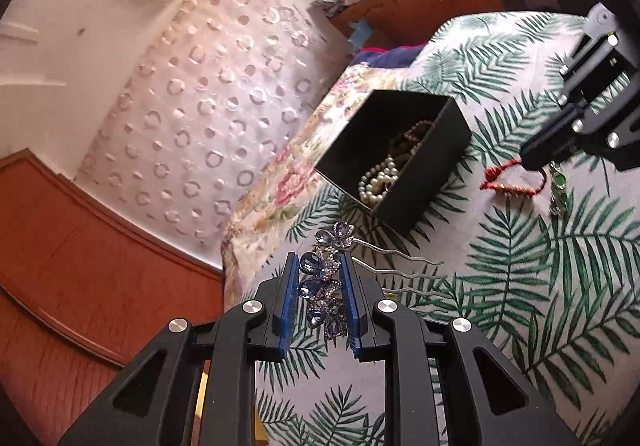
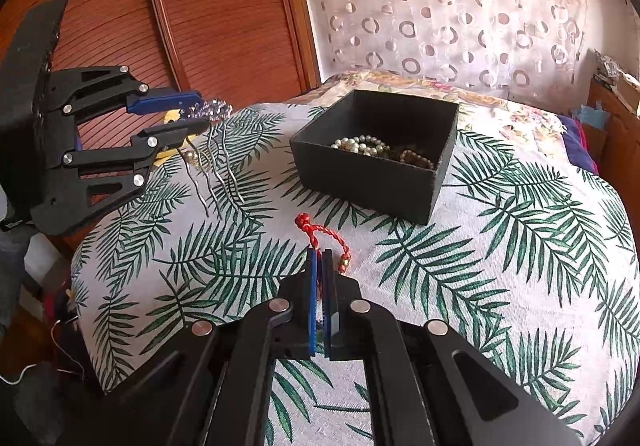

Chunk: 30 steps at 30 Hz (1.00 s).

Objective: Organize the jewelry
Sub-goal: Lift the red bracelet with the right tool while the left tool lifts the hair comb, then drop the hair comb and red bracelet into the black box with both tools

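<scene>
My left gripper [image 1: 320,266] is shut on a silver hair comb with blue stones [image 1: 320,282]. Its wavy prongs stick out to the right, above the palm-leaf cloth. From the right wrist view, that left gripper [image 2: 202,112] hovers at the left and the hair comb [image 2: 218,166] hangs prongs down. My right gripper [image 2: 320,252] is shut on the end of a red cord bracelet [image 2: 314,228], whose other part lies on the cloth. The left wrist view shows the same right gripper [image 1: 530,162] and red bracelet [image 1: 506,182]. A black open box [image 1: 440,166] [image 2: 360,182] holds pearl strands [image 2: 360,145].
A green glass jewelry piece [image 1: 558,186] lies beside the right gripper. A pearl piece [image 2: 189,156] and something yellow [image 2: 172,118] sit under the left gripper. The palm-leaf cloth [image 2: 500,246] covers a bed. A wooden wardrobe [image 2: 200,6] stands to the left, a patterned curtain [image 2: 440,6] behind.
</scene>
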Available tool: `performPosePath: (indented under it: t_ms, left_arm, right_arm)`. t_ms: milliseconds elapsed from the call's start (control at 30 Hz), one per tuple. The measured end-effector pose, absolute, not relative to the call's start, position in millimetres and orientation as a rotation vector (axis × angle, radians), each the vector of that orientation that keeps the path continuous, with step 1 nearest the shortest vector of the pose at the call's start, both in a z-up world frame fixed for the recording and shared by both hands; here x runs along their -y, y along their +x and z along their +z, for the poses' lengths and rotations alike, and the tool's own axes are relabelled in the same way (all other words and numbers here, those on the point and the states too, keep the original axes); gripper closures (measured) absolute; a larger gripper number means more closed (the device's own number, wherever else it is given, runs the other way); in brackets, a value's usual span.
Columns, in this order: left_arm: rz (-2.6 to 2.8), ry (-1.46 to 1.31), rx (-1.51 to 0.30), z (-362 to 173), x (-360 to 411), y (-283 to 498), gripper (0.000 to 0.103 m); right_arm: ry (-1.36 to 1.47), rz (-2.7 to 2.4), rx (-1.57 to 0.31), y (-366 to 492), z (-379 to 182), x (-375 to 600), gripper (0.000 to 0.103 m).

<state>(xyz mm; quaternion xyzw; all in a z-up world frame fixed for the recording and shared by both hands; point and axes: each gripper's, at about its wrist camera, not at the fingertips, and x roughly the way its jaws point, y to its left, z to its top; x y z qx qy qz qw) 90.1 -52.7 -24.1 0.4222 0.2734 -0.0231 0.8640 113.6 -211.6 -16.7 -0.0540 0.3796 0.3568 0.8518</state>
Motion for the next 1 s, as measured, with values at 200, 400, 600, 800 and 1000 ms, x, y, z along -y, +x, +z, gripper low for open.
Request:
performPosePath:
  t_ms: [200, 400, 600, 800, 1000]
  left_arm:
    - [-0.06, 0.793, -0.574, -16, 46, 93, 0.083]
    - [-0.085, 0.674, -0.582, -7, 39, 99, 0.083]
    - [-0.095, 0.521, -0.597, -5, 26, 124, 0.083]
    - [-0.124, 0.367, -0.59, 1, 17, 148, 0.083]
    - [-0.161, 0.25, -0.586, 4, 14, 170, 0.083]
  right_arm:
    - [-0.117, 0.745, -0.805, 115, -19, 213, 0.1]
    - [-0.098, 0.74, -0.779, 119, -10, 217, 0.1]
    - [-0.089, 0.764, -0.725, 134, 15, 214, 0.1]
    - [-0.092, 0.778, -0.664, 154, 47, 208, 0.1]
    - [-0.102, 0.761, -0.642, 184, 57, 205, 0.1]
